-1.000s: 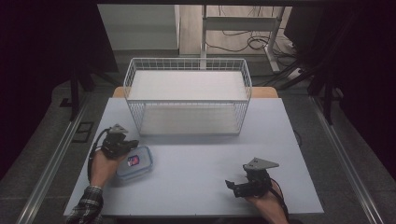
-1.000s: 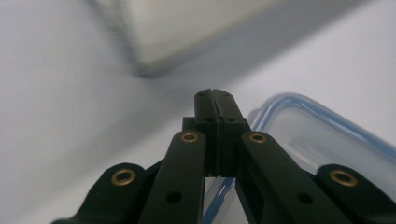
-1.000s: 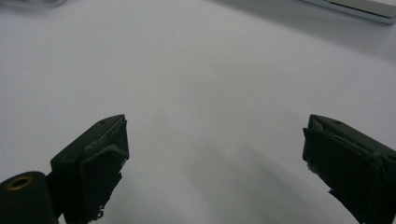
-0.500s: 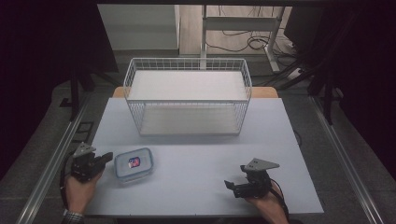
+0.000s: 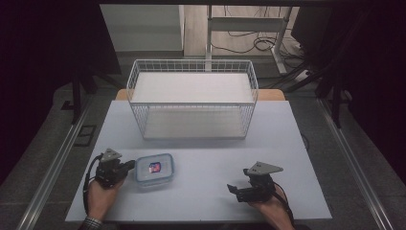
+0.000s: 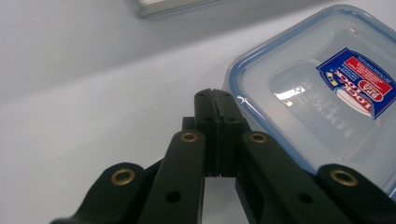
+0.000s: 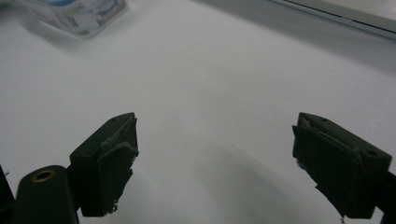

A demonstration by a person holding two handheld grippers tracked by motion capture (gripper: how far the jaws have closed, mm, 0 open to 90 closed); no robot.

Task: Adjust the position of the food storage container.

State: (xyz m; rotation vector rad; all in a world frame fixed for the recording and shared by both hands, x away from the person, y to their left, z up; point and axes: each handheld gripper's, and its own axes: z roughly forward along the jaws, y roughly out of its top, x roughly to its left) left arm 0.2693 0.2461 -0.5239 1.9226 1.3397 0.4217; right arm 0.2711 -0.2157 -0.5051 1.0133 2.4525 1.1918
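A clear plastic food container (image 5: 154, 169) with a blue-rimmed lid and a red and blue label lies flat on the white table (image 5: 206, 148), front left. My left gripper (image 5: 128, 165) is at the container's left edge, jaws pressed together with nothing between them. In the left gripper view the shut tips (image 6: 212, 100) sit just beside the container's (image 6: 327, 88) blue rim. My right gripper (image 5: 233, 189) rests low over the front right of the table, jaws wide apart and empty. In the right gripper view its jaws (image 7: 215, 163) frame bare table, and the container (image 7: 79, 14) lies far off at top left.
A white wire basket (image 5: 191, 103) with an empty white floor stands at the back middle of the table. Cables and a metal stand leg (image 5: 282, 43) lie on the floor beyond. The table's front edge is close under both hands.
My left gripper swung out past the table's left edge and has come back to the container's left side. The right gripper has stayed in place.
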